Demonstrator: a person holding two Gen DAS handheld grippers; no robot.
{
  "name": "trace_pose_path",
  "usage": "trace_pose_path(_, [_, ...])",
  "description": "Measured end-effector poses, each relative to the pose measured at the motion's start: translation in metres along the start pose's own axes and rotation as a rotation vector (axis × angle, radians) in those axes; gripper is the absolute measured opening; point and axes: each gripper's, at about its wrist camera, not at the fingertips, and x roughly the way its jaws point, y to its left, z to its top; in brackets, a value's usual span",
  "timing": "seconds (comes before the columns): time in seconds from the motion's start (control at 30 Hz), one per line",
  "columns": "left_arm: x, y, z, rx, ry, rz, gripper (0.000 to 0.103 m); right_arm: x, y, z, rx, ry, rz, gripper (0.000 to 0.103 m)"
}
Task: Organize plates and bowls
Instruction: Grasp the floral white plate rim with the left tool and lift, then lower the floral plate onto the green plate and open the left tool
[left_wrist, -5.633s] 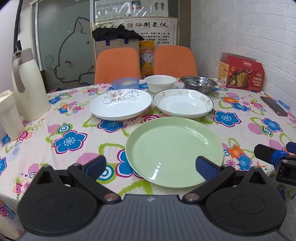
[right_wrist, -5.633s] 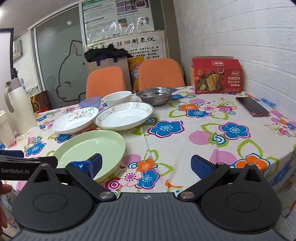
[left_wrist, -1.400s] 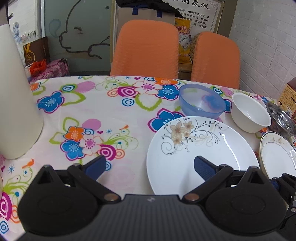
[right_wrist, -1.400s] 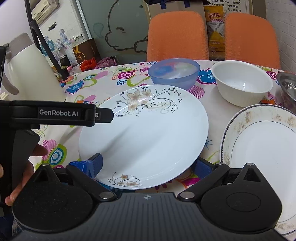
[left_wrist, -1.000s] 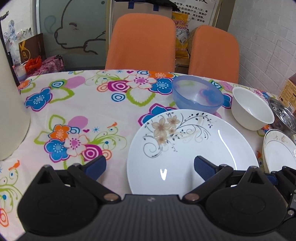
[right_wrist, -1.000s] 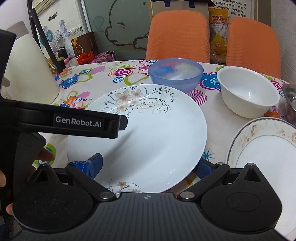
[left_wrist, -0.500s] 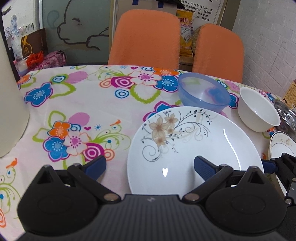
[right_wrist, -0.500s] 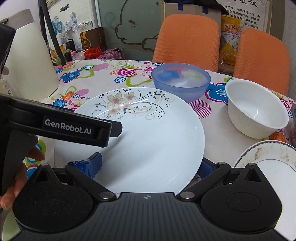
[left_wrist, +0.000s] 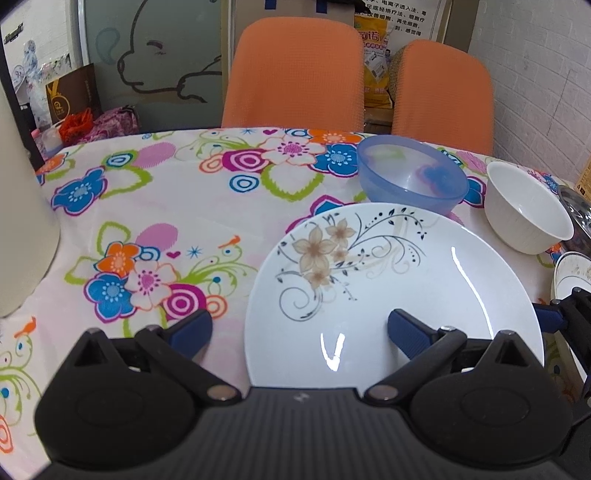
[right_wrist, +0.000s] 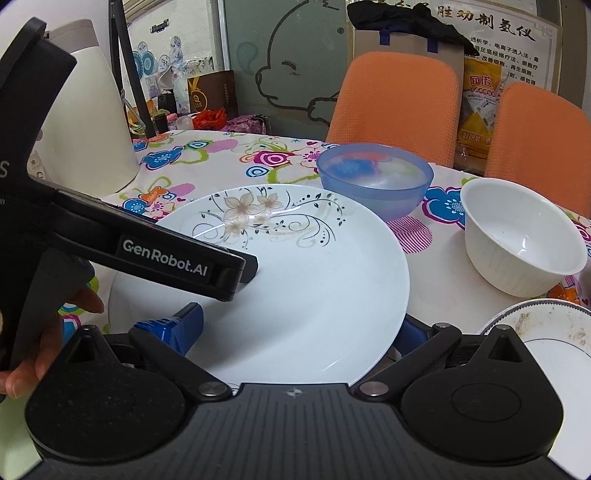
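Bracketing the floral plate (right_wrist: 295, 288) from both sides, the left tongs (left_wrist: 299, 326) and right tongs (right_wrist: 295, 325) stand wide, each with one finger over the plate and one off its rim, gripping nothing. The plate lies flat on the bench (left_wrist: 177, 206), near the blue bowl (left_wrist: 410, 177), likely to be lifted for stacking.

White plate (left_wrist: 399, 280), beige flowers, dark scrolling vines, centre frame. Translucent blue bowl (left_wrist: 410, 177) above it. Plain white bowl (left_wrist: 524, 218) right. Tablecloth (left_wrist: 155, 206) white, bright multicolour flowers. Orange chairs (left_wrist: 295, 70) upper frame.
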Motion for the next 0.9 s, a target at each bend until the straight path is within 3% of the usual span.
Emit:
trace_pose_path(0.23, [0.0,-0.003,0.001,0.003,0.007,-0.005,0.098,-0.001,-0.002,-0.001,0.003,0.002,-0.001,0.089])
trace_pose_path(0.3, [-0.003,-0.008,0.002,0.017,0.011,-0.028,0.086,-0.001,0.0,-0.001,0.0,0.006,-0.006,0.089])
trace_pose_path(0.5, [-0.007,-0.013,0.006,-0.013,0.037,-0.028,0.078,-0.006,0.003,0.001,0.031,0.038,-0.01,0.089])
trace_pose_path(0.9, [-0.098,-0.027,-0.006,0.014,-0.089,-0.04,0.078,-0.086,0.032,-0.004,0.011,-0.09,-0.027,0.089])
